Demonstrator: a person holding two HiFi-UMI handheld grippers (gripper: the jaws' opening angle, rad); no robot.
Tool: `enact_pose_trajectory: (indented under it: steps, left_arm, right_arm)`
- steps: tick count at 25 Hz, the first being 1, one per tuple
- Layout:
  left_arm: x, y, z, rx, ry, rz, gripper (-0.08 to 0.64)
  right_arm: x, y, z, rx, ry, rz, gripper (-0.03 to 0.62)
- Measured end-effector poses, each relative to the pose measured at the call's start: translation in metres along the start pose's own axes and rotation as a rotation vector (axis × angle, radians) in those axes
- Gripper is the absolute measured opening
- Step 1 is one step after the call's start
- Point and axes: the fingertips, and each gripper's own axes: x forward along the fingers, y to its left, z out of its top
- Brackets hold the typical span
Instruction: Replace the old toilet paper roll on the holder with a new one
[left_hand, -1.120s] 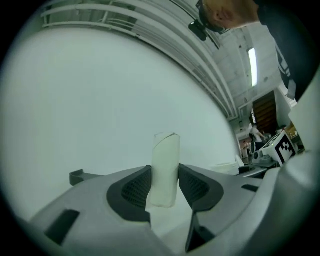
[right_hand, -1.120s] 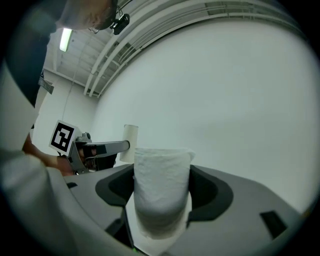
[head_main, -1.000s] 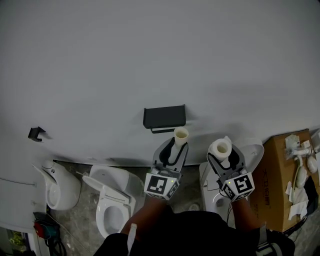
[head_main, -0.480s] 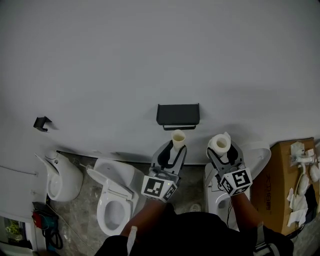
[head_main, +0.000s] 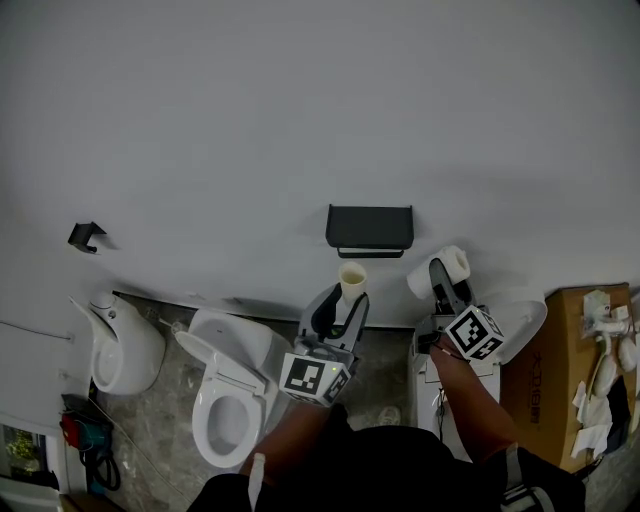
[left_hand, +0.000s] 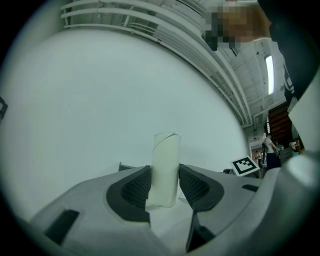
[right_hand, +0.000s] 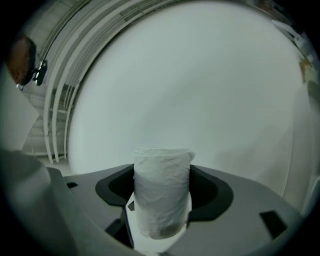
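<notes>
The black wall holder (head_main: 369, 230) hangs on the white wall with its thin bar bare underneath. My left gripper (head_main: 344, 303) is below and a little left of it, shut on a bare cardboard tube (head_main: 352, 279) that stands upright between the pads. The left gripper view shows the tube (left_hand: 165, 167) pinched in that gripper (left_hand: 164, 184). My right gripper (head_main: 441, 278), turned on its side, sits just right of the holder, shut on a white toilet paper roll (head_main: 443, 270). The right gripper view shows the roll (right_hand: 162, 192) filling that gripper (right_hand: 162, 202).
A white toilet (head_main: 228, 400) with its seat up stands on the floor at lower left, a urinal (head_main: 125, 345) further left. Another white toilet (head_main: 505, 322) and a cardboard box (head_main: 575, 370) of white parts are at the right. A small black hook (head_main: 85, 236) is on the wall.
My right gripper has rolled onto its side and moved up beside the holder with the roll. My left gripper with the tube has shifted a little under the holder.
</notes>
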Motion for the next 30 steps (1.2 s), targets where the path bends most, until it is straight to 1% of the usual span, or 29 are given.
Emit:
enact_pose_trajectory:
  steps: [2, 4, 7, 9, 14, 16, 19, 25, 30]
  left_arm:
    - [-0.001, 0.000, 0.000, 0.003, 0.001, -0.007, 0.172]
    - [-0.003, 0.002, 0.000, 0.008, 0.003, -0.012, 0.172]
    - [-0.005, 0.007, -0.003, 0.004, 0.011, -0.017, 0.172]
    - [-0.005, 0.012, -0.004, -0.001, 0.011, -0.017, 0.172]
    - [-0.007, 0.020, -0.007, -0.012, 0.033, -0.036, 0.172]
    - [-0.007, 0.025, -0.008, -0.022, 0.036, -0.031, 0.172]
    - [-0.005, 0.029, -0.005, -0.024, 0.031, -0.028, 0.172]
    - [-0.008, 0.051, 0.000, -0.021, 0.033, -0.011, 0.172]
    - [-0.008, 0.055, -0.002, -0.007, 0.044, -0.008, 0.172]
  right_arm:
    - [0.007, -0.009, 0.001, 0.130, -0.026, -0.026, 0.305]
    - [0.011, -0.016, 0.002, 0.238, -0.058, -0.047, 0.305]
    - [0.017, -0.025, 0.000, 0.372, -0.102, -0.071, 0.305]
    - [0.022, -0.030, -0.003, 0.435, -0.130, -0.089, 0.305]
    - [0.031, -0.038, -0.011, 0.520, -0.193, -0.125, 0.305]
    - [0.036, -0.041, -0.017, 0.563, -0.203, -0.136, 0.305]
    - [0.042, -0.040, -0.023, 0.599, -0.208, -0.144, 0.305]
    - [0.054, -0.022, -0.043, 0.652, -0.200, -0.116, 0.305]
    - [0.058, -0.012, -0.055, 0.691, -0.186, -0.091, 0.305]
